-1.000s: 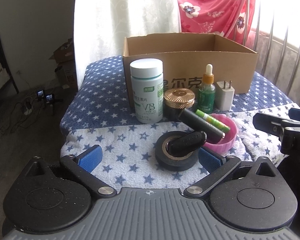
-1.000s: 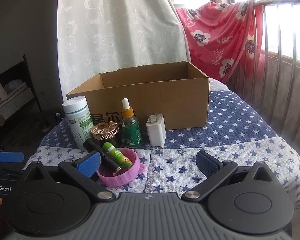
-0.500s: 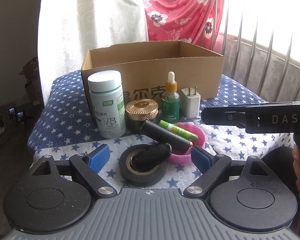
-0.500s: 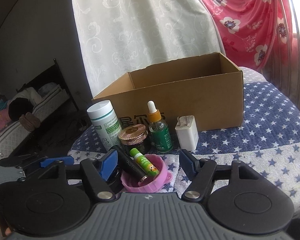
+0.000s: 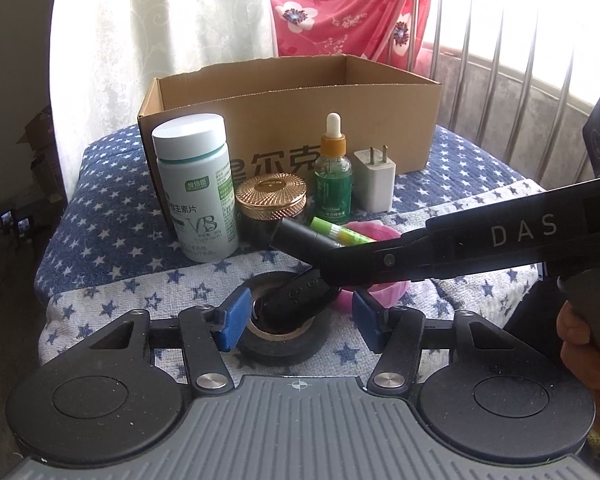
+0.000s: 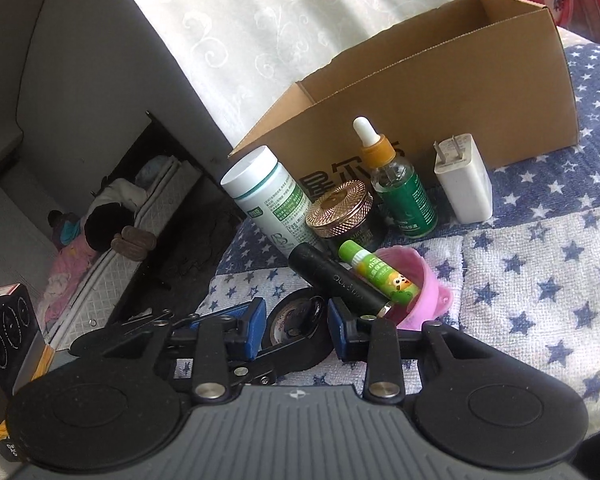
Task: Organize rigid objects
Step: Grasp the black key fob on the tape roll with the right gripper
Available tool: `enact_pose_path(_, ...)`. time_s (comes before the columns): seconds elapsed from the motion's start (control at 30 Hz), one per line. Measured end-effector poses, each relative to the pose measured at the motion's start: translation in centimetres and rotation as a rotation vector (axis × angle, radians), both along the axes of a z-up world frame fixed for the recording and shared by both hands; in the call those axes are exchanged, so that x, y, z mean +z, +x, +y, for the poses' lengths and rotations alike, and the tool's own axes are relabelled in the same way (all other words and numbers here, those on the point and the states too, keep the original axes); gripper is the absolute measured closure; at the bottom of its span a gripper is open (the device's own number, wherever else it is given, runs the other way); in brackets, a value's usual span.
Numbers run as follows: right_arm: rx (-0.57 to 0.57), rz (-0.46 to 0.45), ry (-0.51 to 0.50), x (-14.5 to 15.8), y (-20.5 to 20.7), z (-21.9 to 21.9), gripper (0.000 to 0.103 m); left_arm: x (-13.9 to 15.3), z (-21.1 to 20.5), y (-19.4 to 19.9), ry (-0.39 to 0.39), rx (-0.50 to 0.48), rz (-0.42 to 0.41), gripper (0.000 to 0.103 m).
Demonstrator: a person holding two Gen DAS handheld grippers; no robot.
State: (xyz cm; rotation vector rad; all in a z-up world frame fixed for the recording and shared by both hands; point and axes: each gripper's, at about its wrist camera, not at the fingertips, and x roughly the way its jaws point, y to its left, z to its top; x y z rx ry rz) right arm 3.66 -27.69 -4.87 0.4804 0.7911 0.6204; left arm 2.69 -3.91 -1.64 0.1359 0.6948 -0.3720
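**Both tools closing in on the tape roll**

Beyond both tools stands the open brown cardboard box (image 5: 292, 92). Directly between the left tool's (image 5: 296, 320) open, empty fingers lies the black tape roll (image 5: 284, 332), with a black key fob (image 5: 300, 300) resting in its hole. The right tool (image 6: 296, 328), partly open and empty, faces the same roll. The fob looks stiff, light and smooth; I would pinch its flat sides.

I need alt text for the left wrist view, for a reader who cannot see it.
The open left hand-held gripper straddles a black tape roll holding a black key fob, while the right hand-held gripper reaches across from the right. Behind stand a white vitamin bottle, gold-lidded jar, green dropper bottle, white charger and cardboard box.
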Motion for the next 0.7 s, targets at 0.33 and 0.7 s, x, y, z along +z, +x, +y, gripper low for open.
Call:
enact_pose_path(0.33, -0.011, 0.059, -0.014, -0.9, 1.3, 0.9, 0.074, -1.0, 0.1, 0.9, -0.012, -0.043, 0.047, 0.055)
enact_pose_path(0.7, 0.012, 0.043, 0.027, 0.0, 1.6, 2.1, 0.076, -1.0, 1.2, 1.6, -0.042, -0.026, 0.054, 0.069)
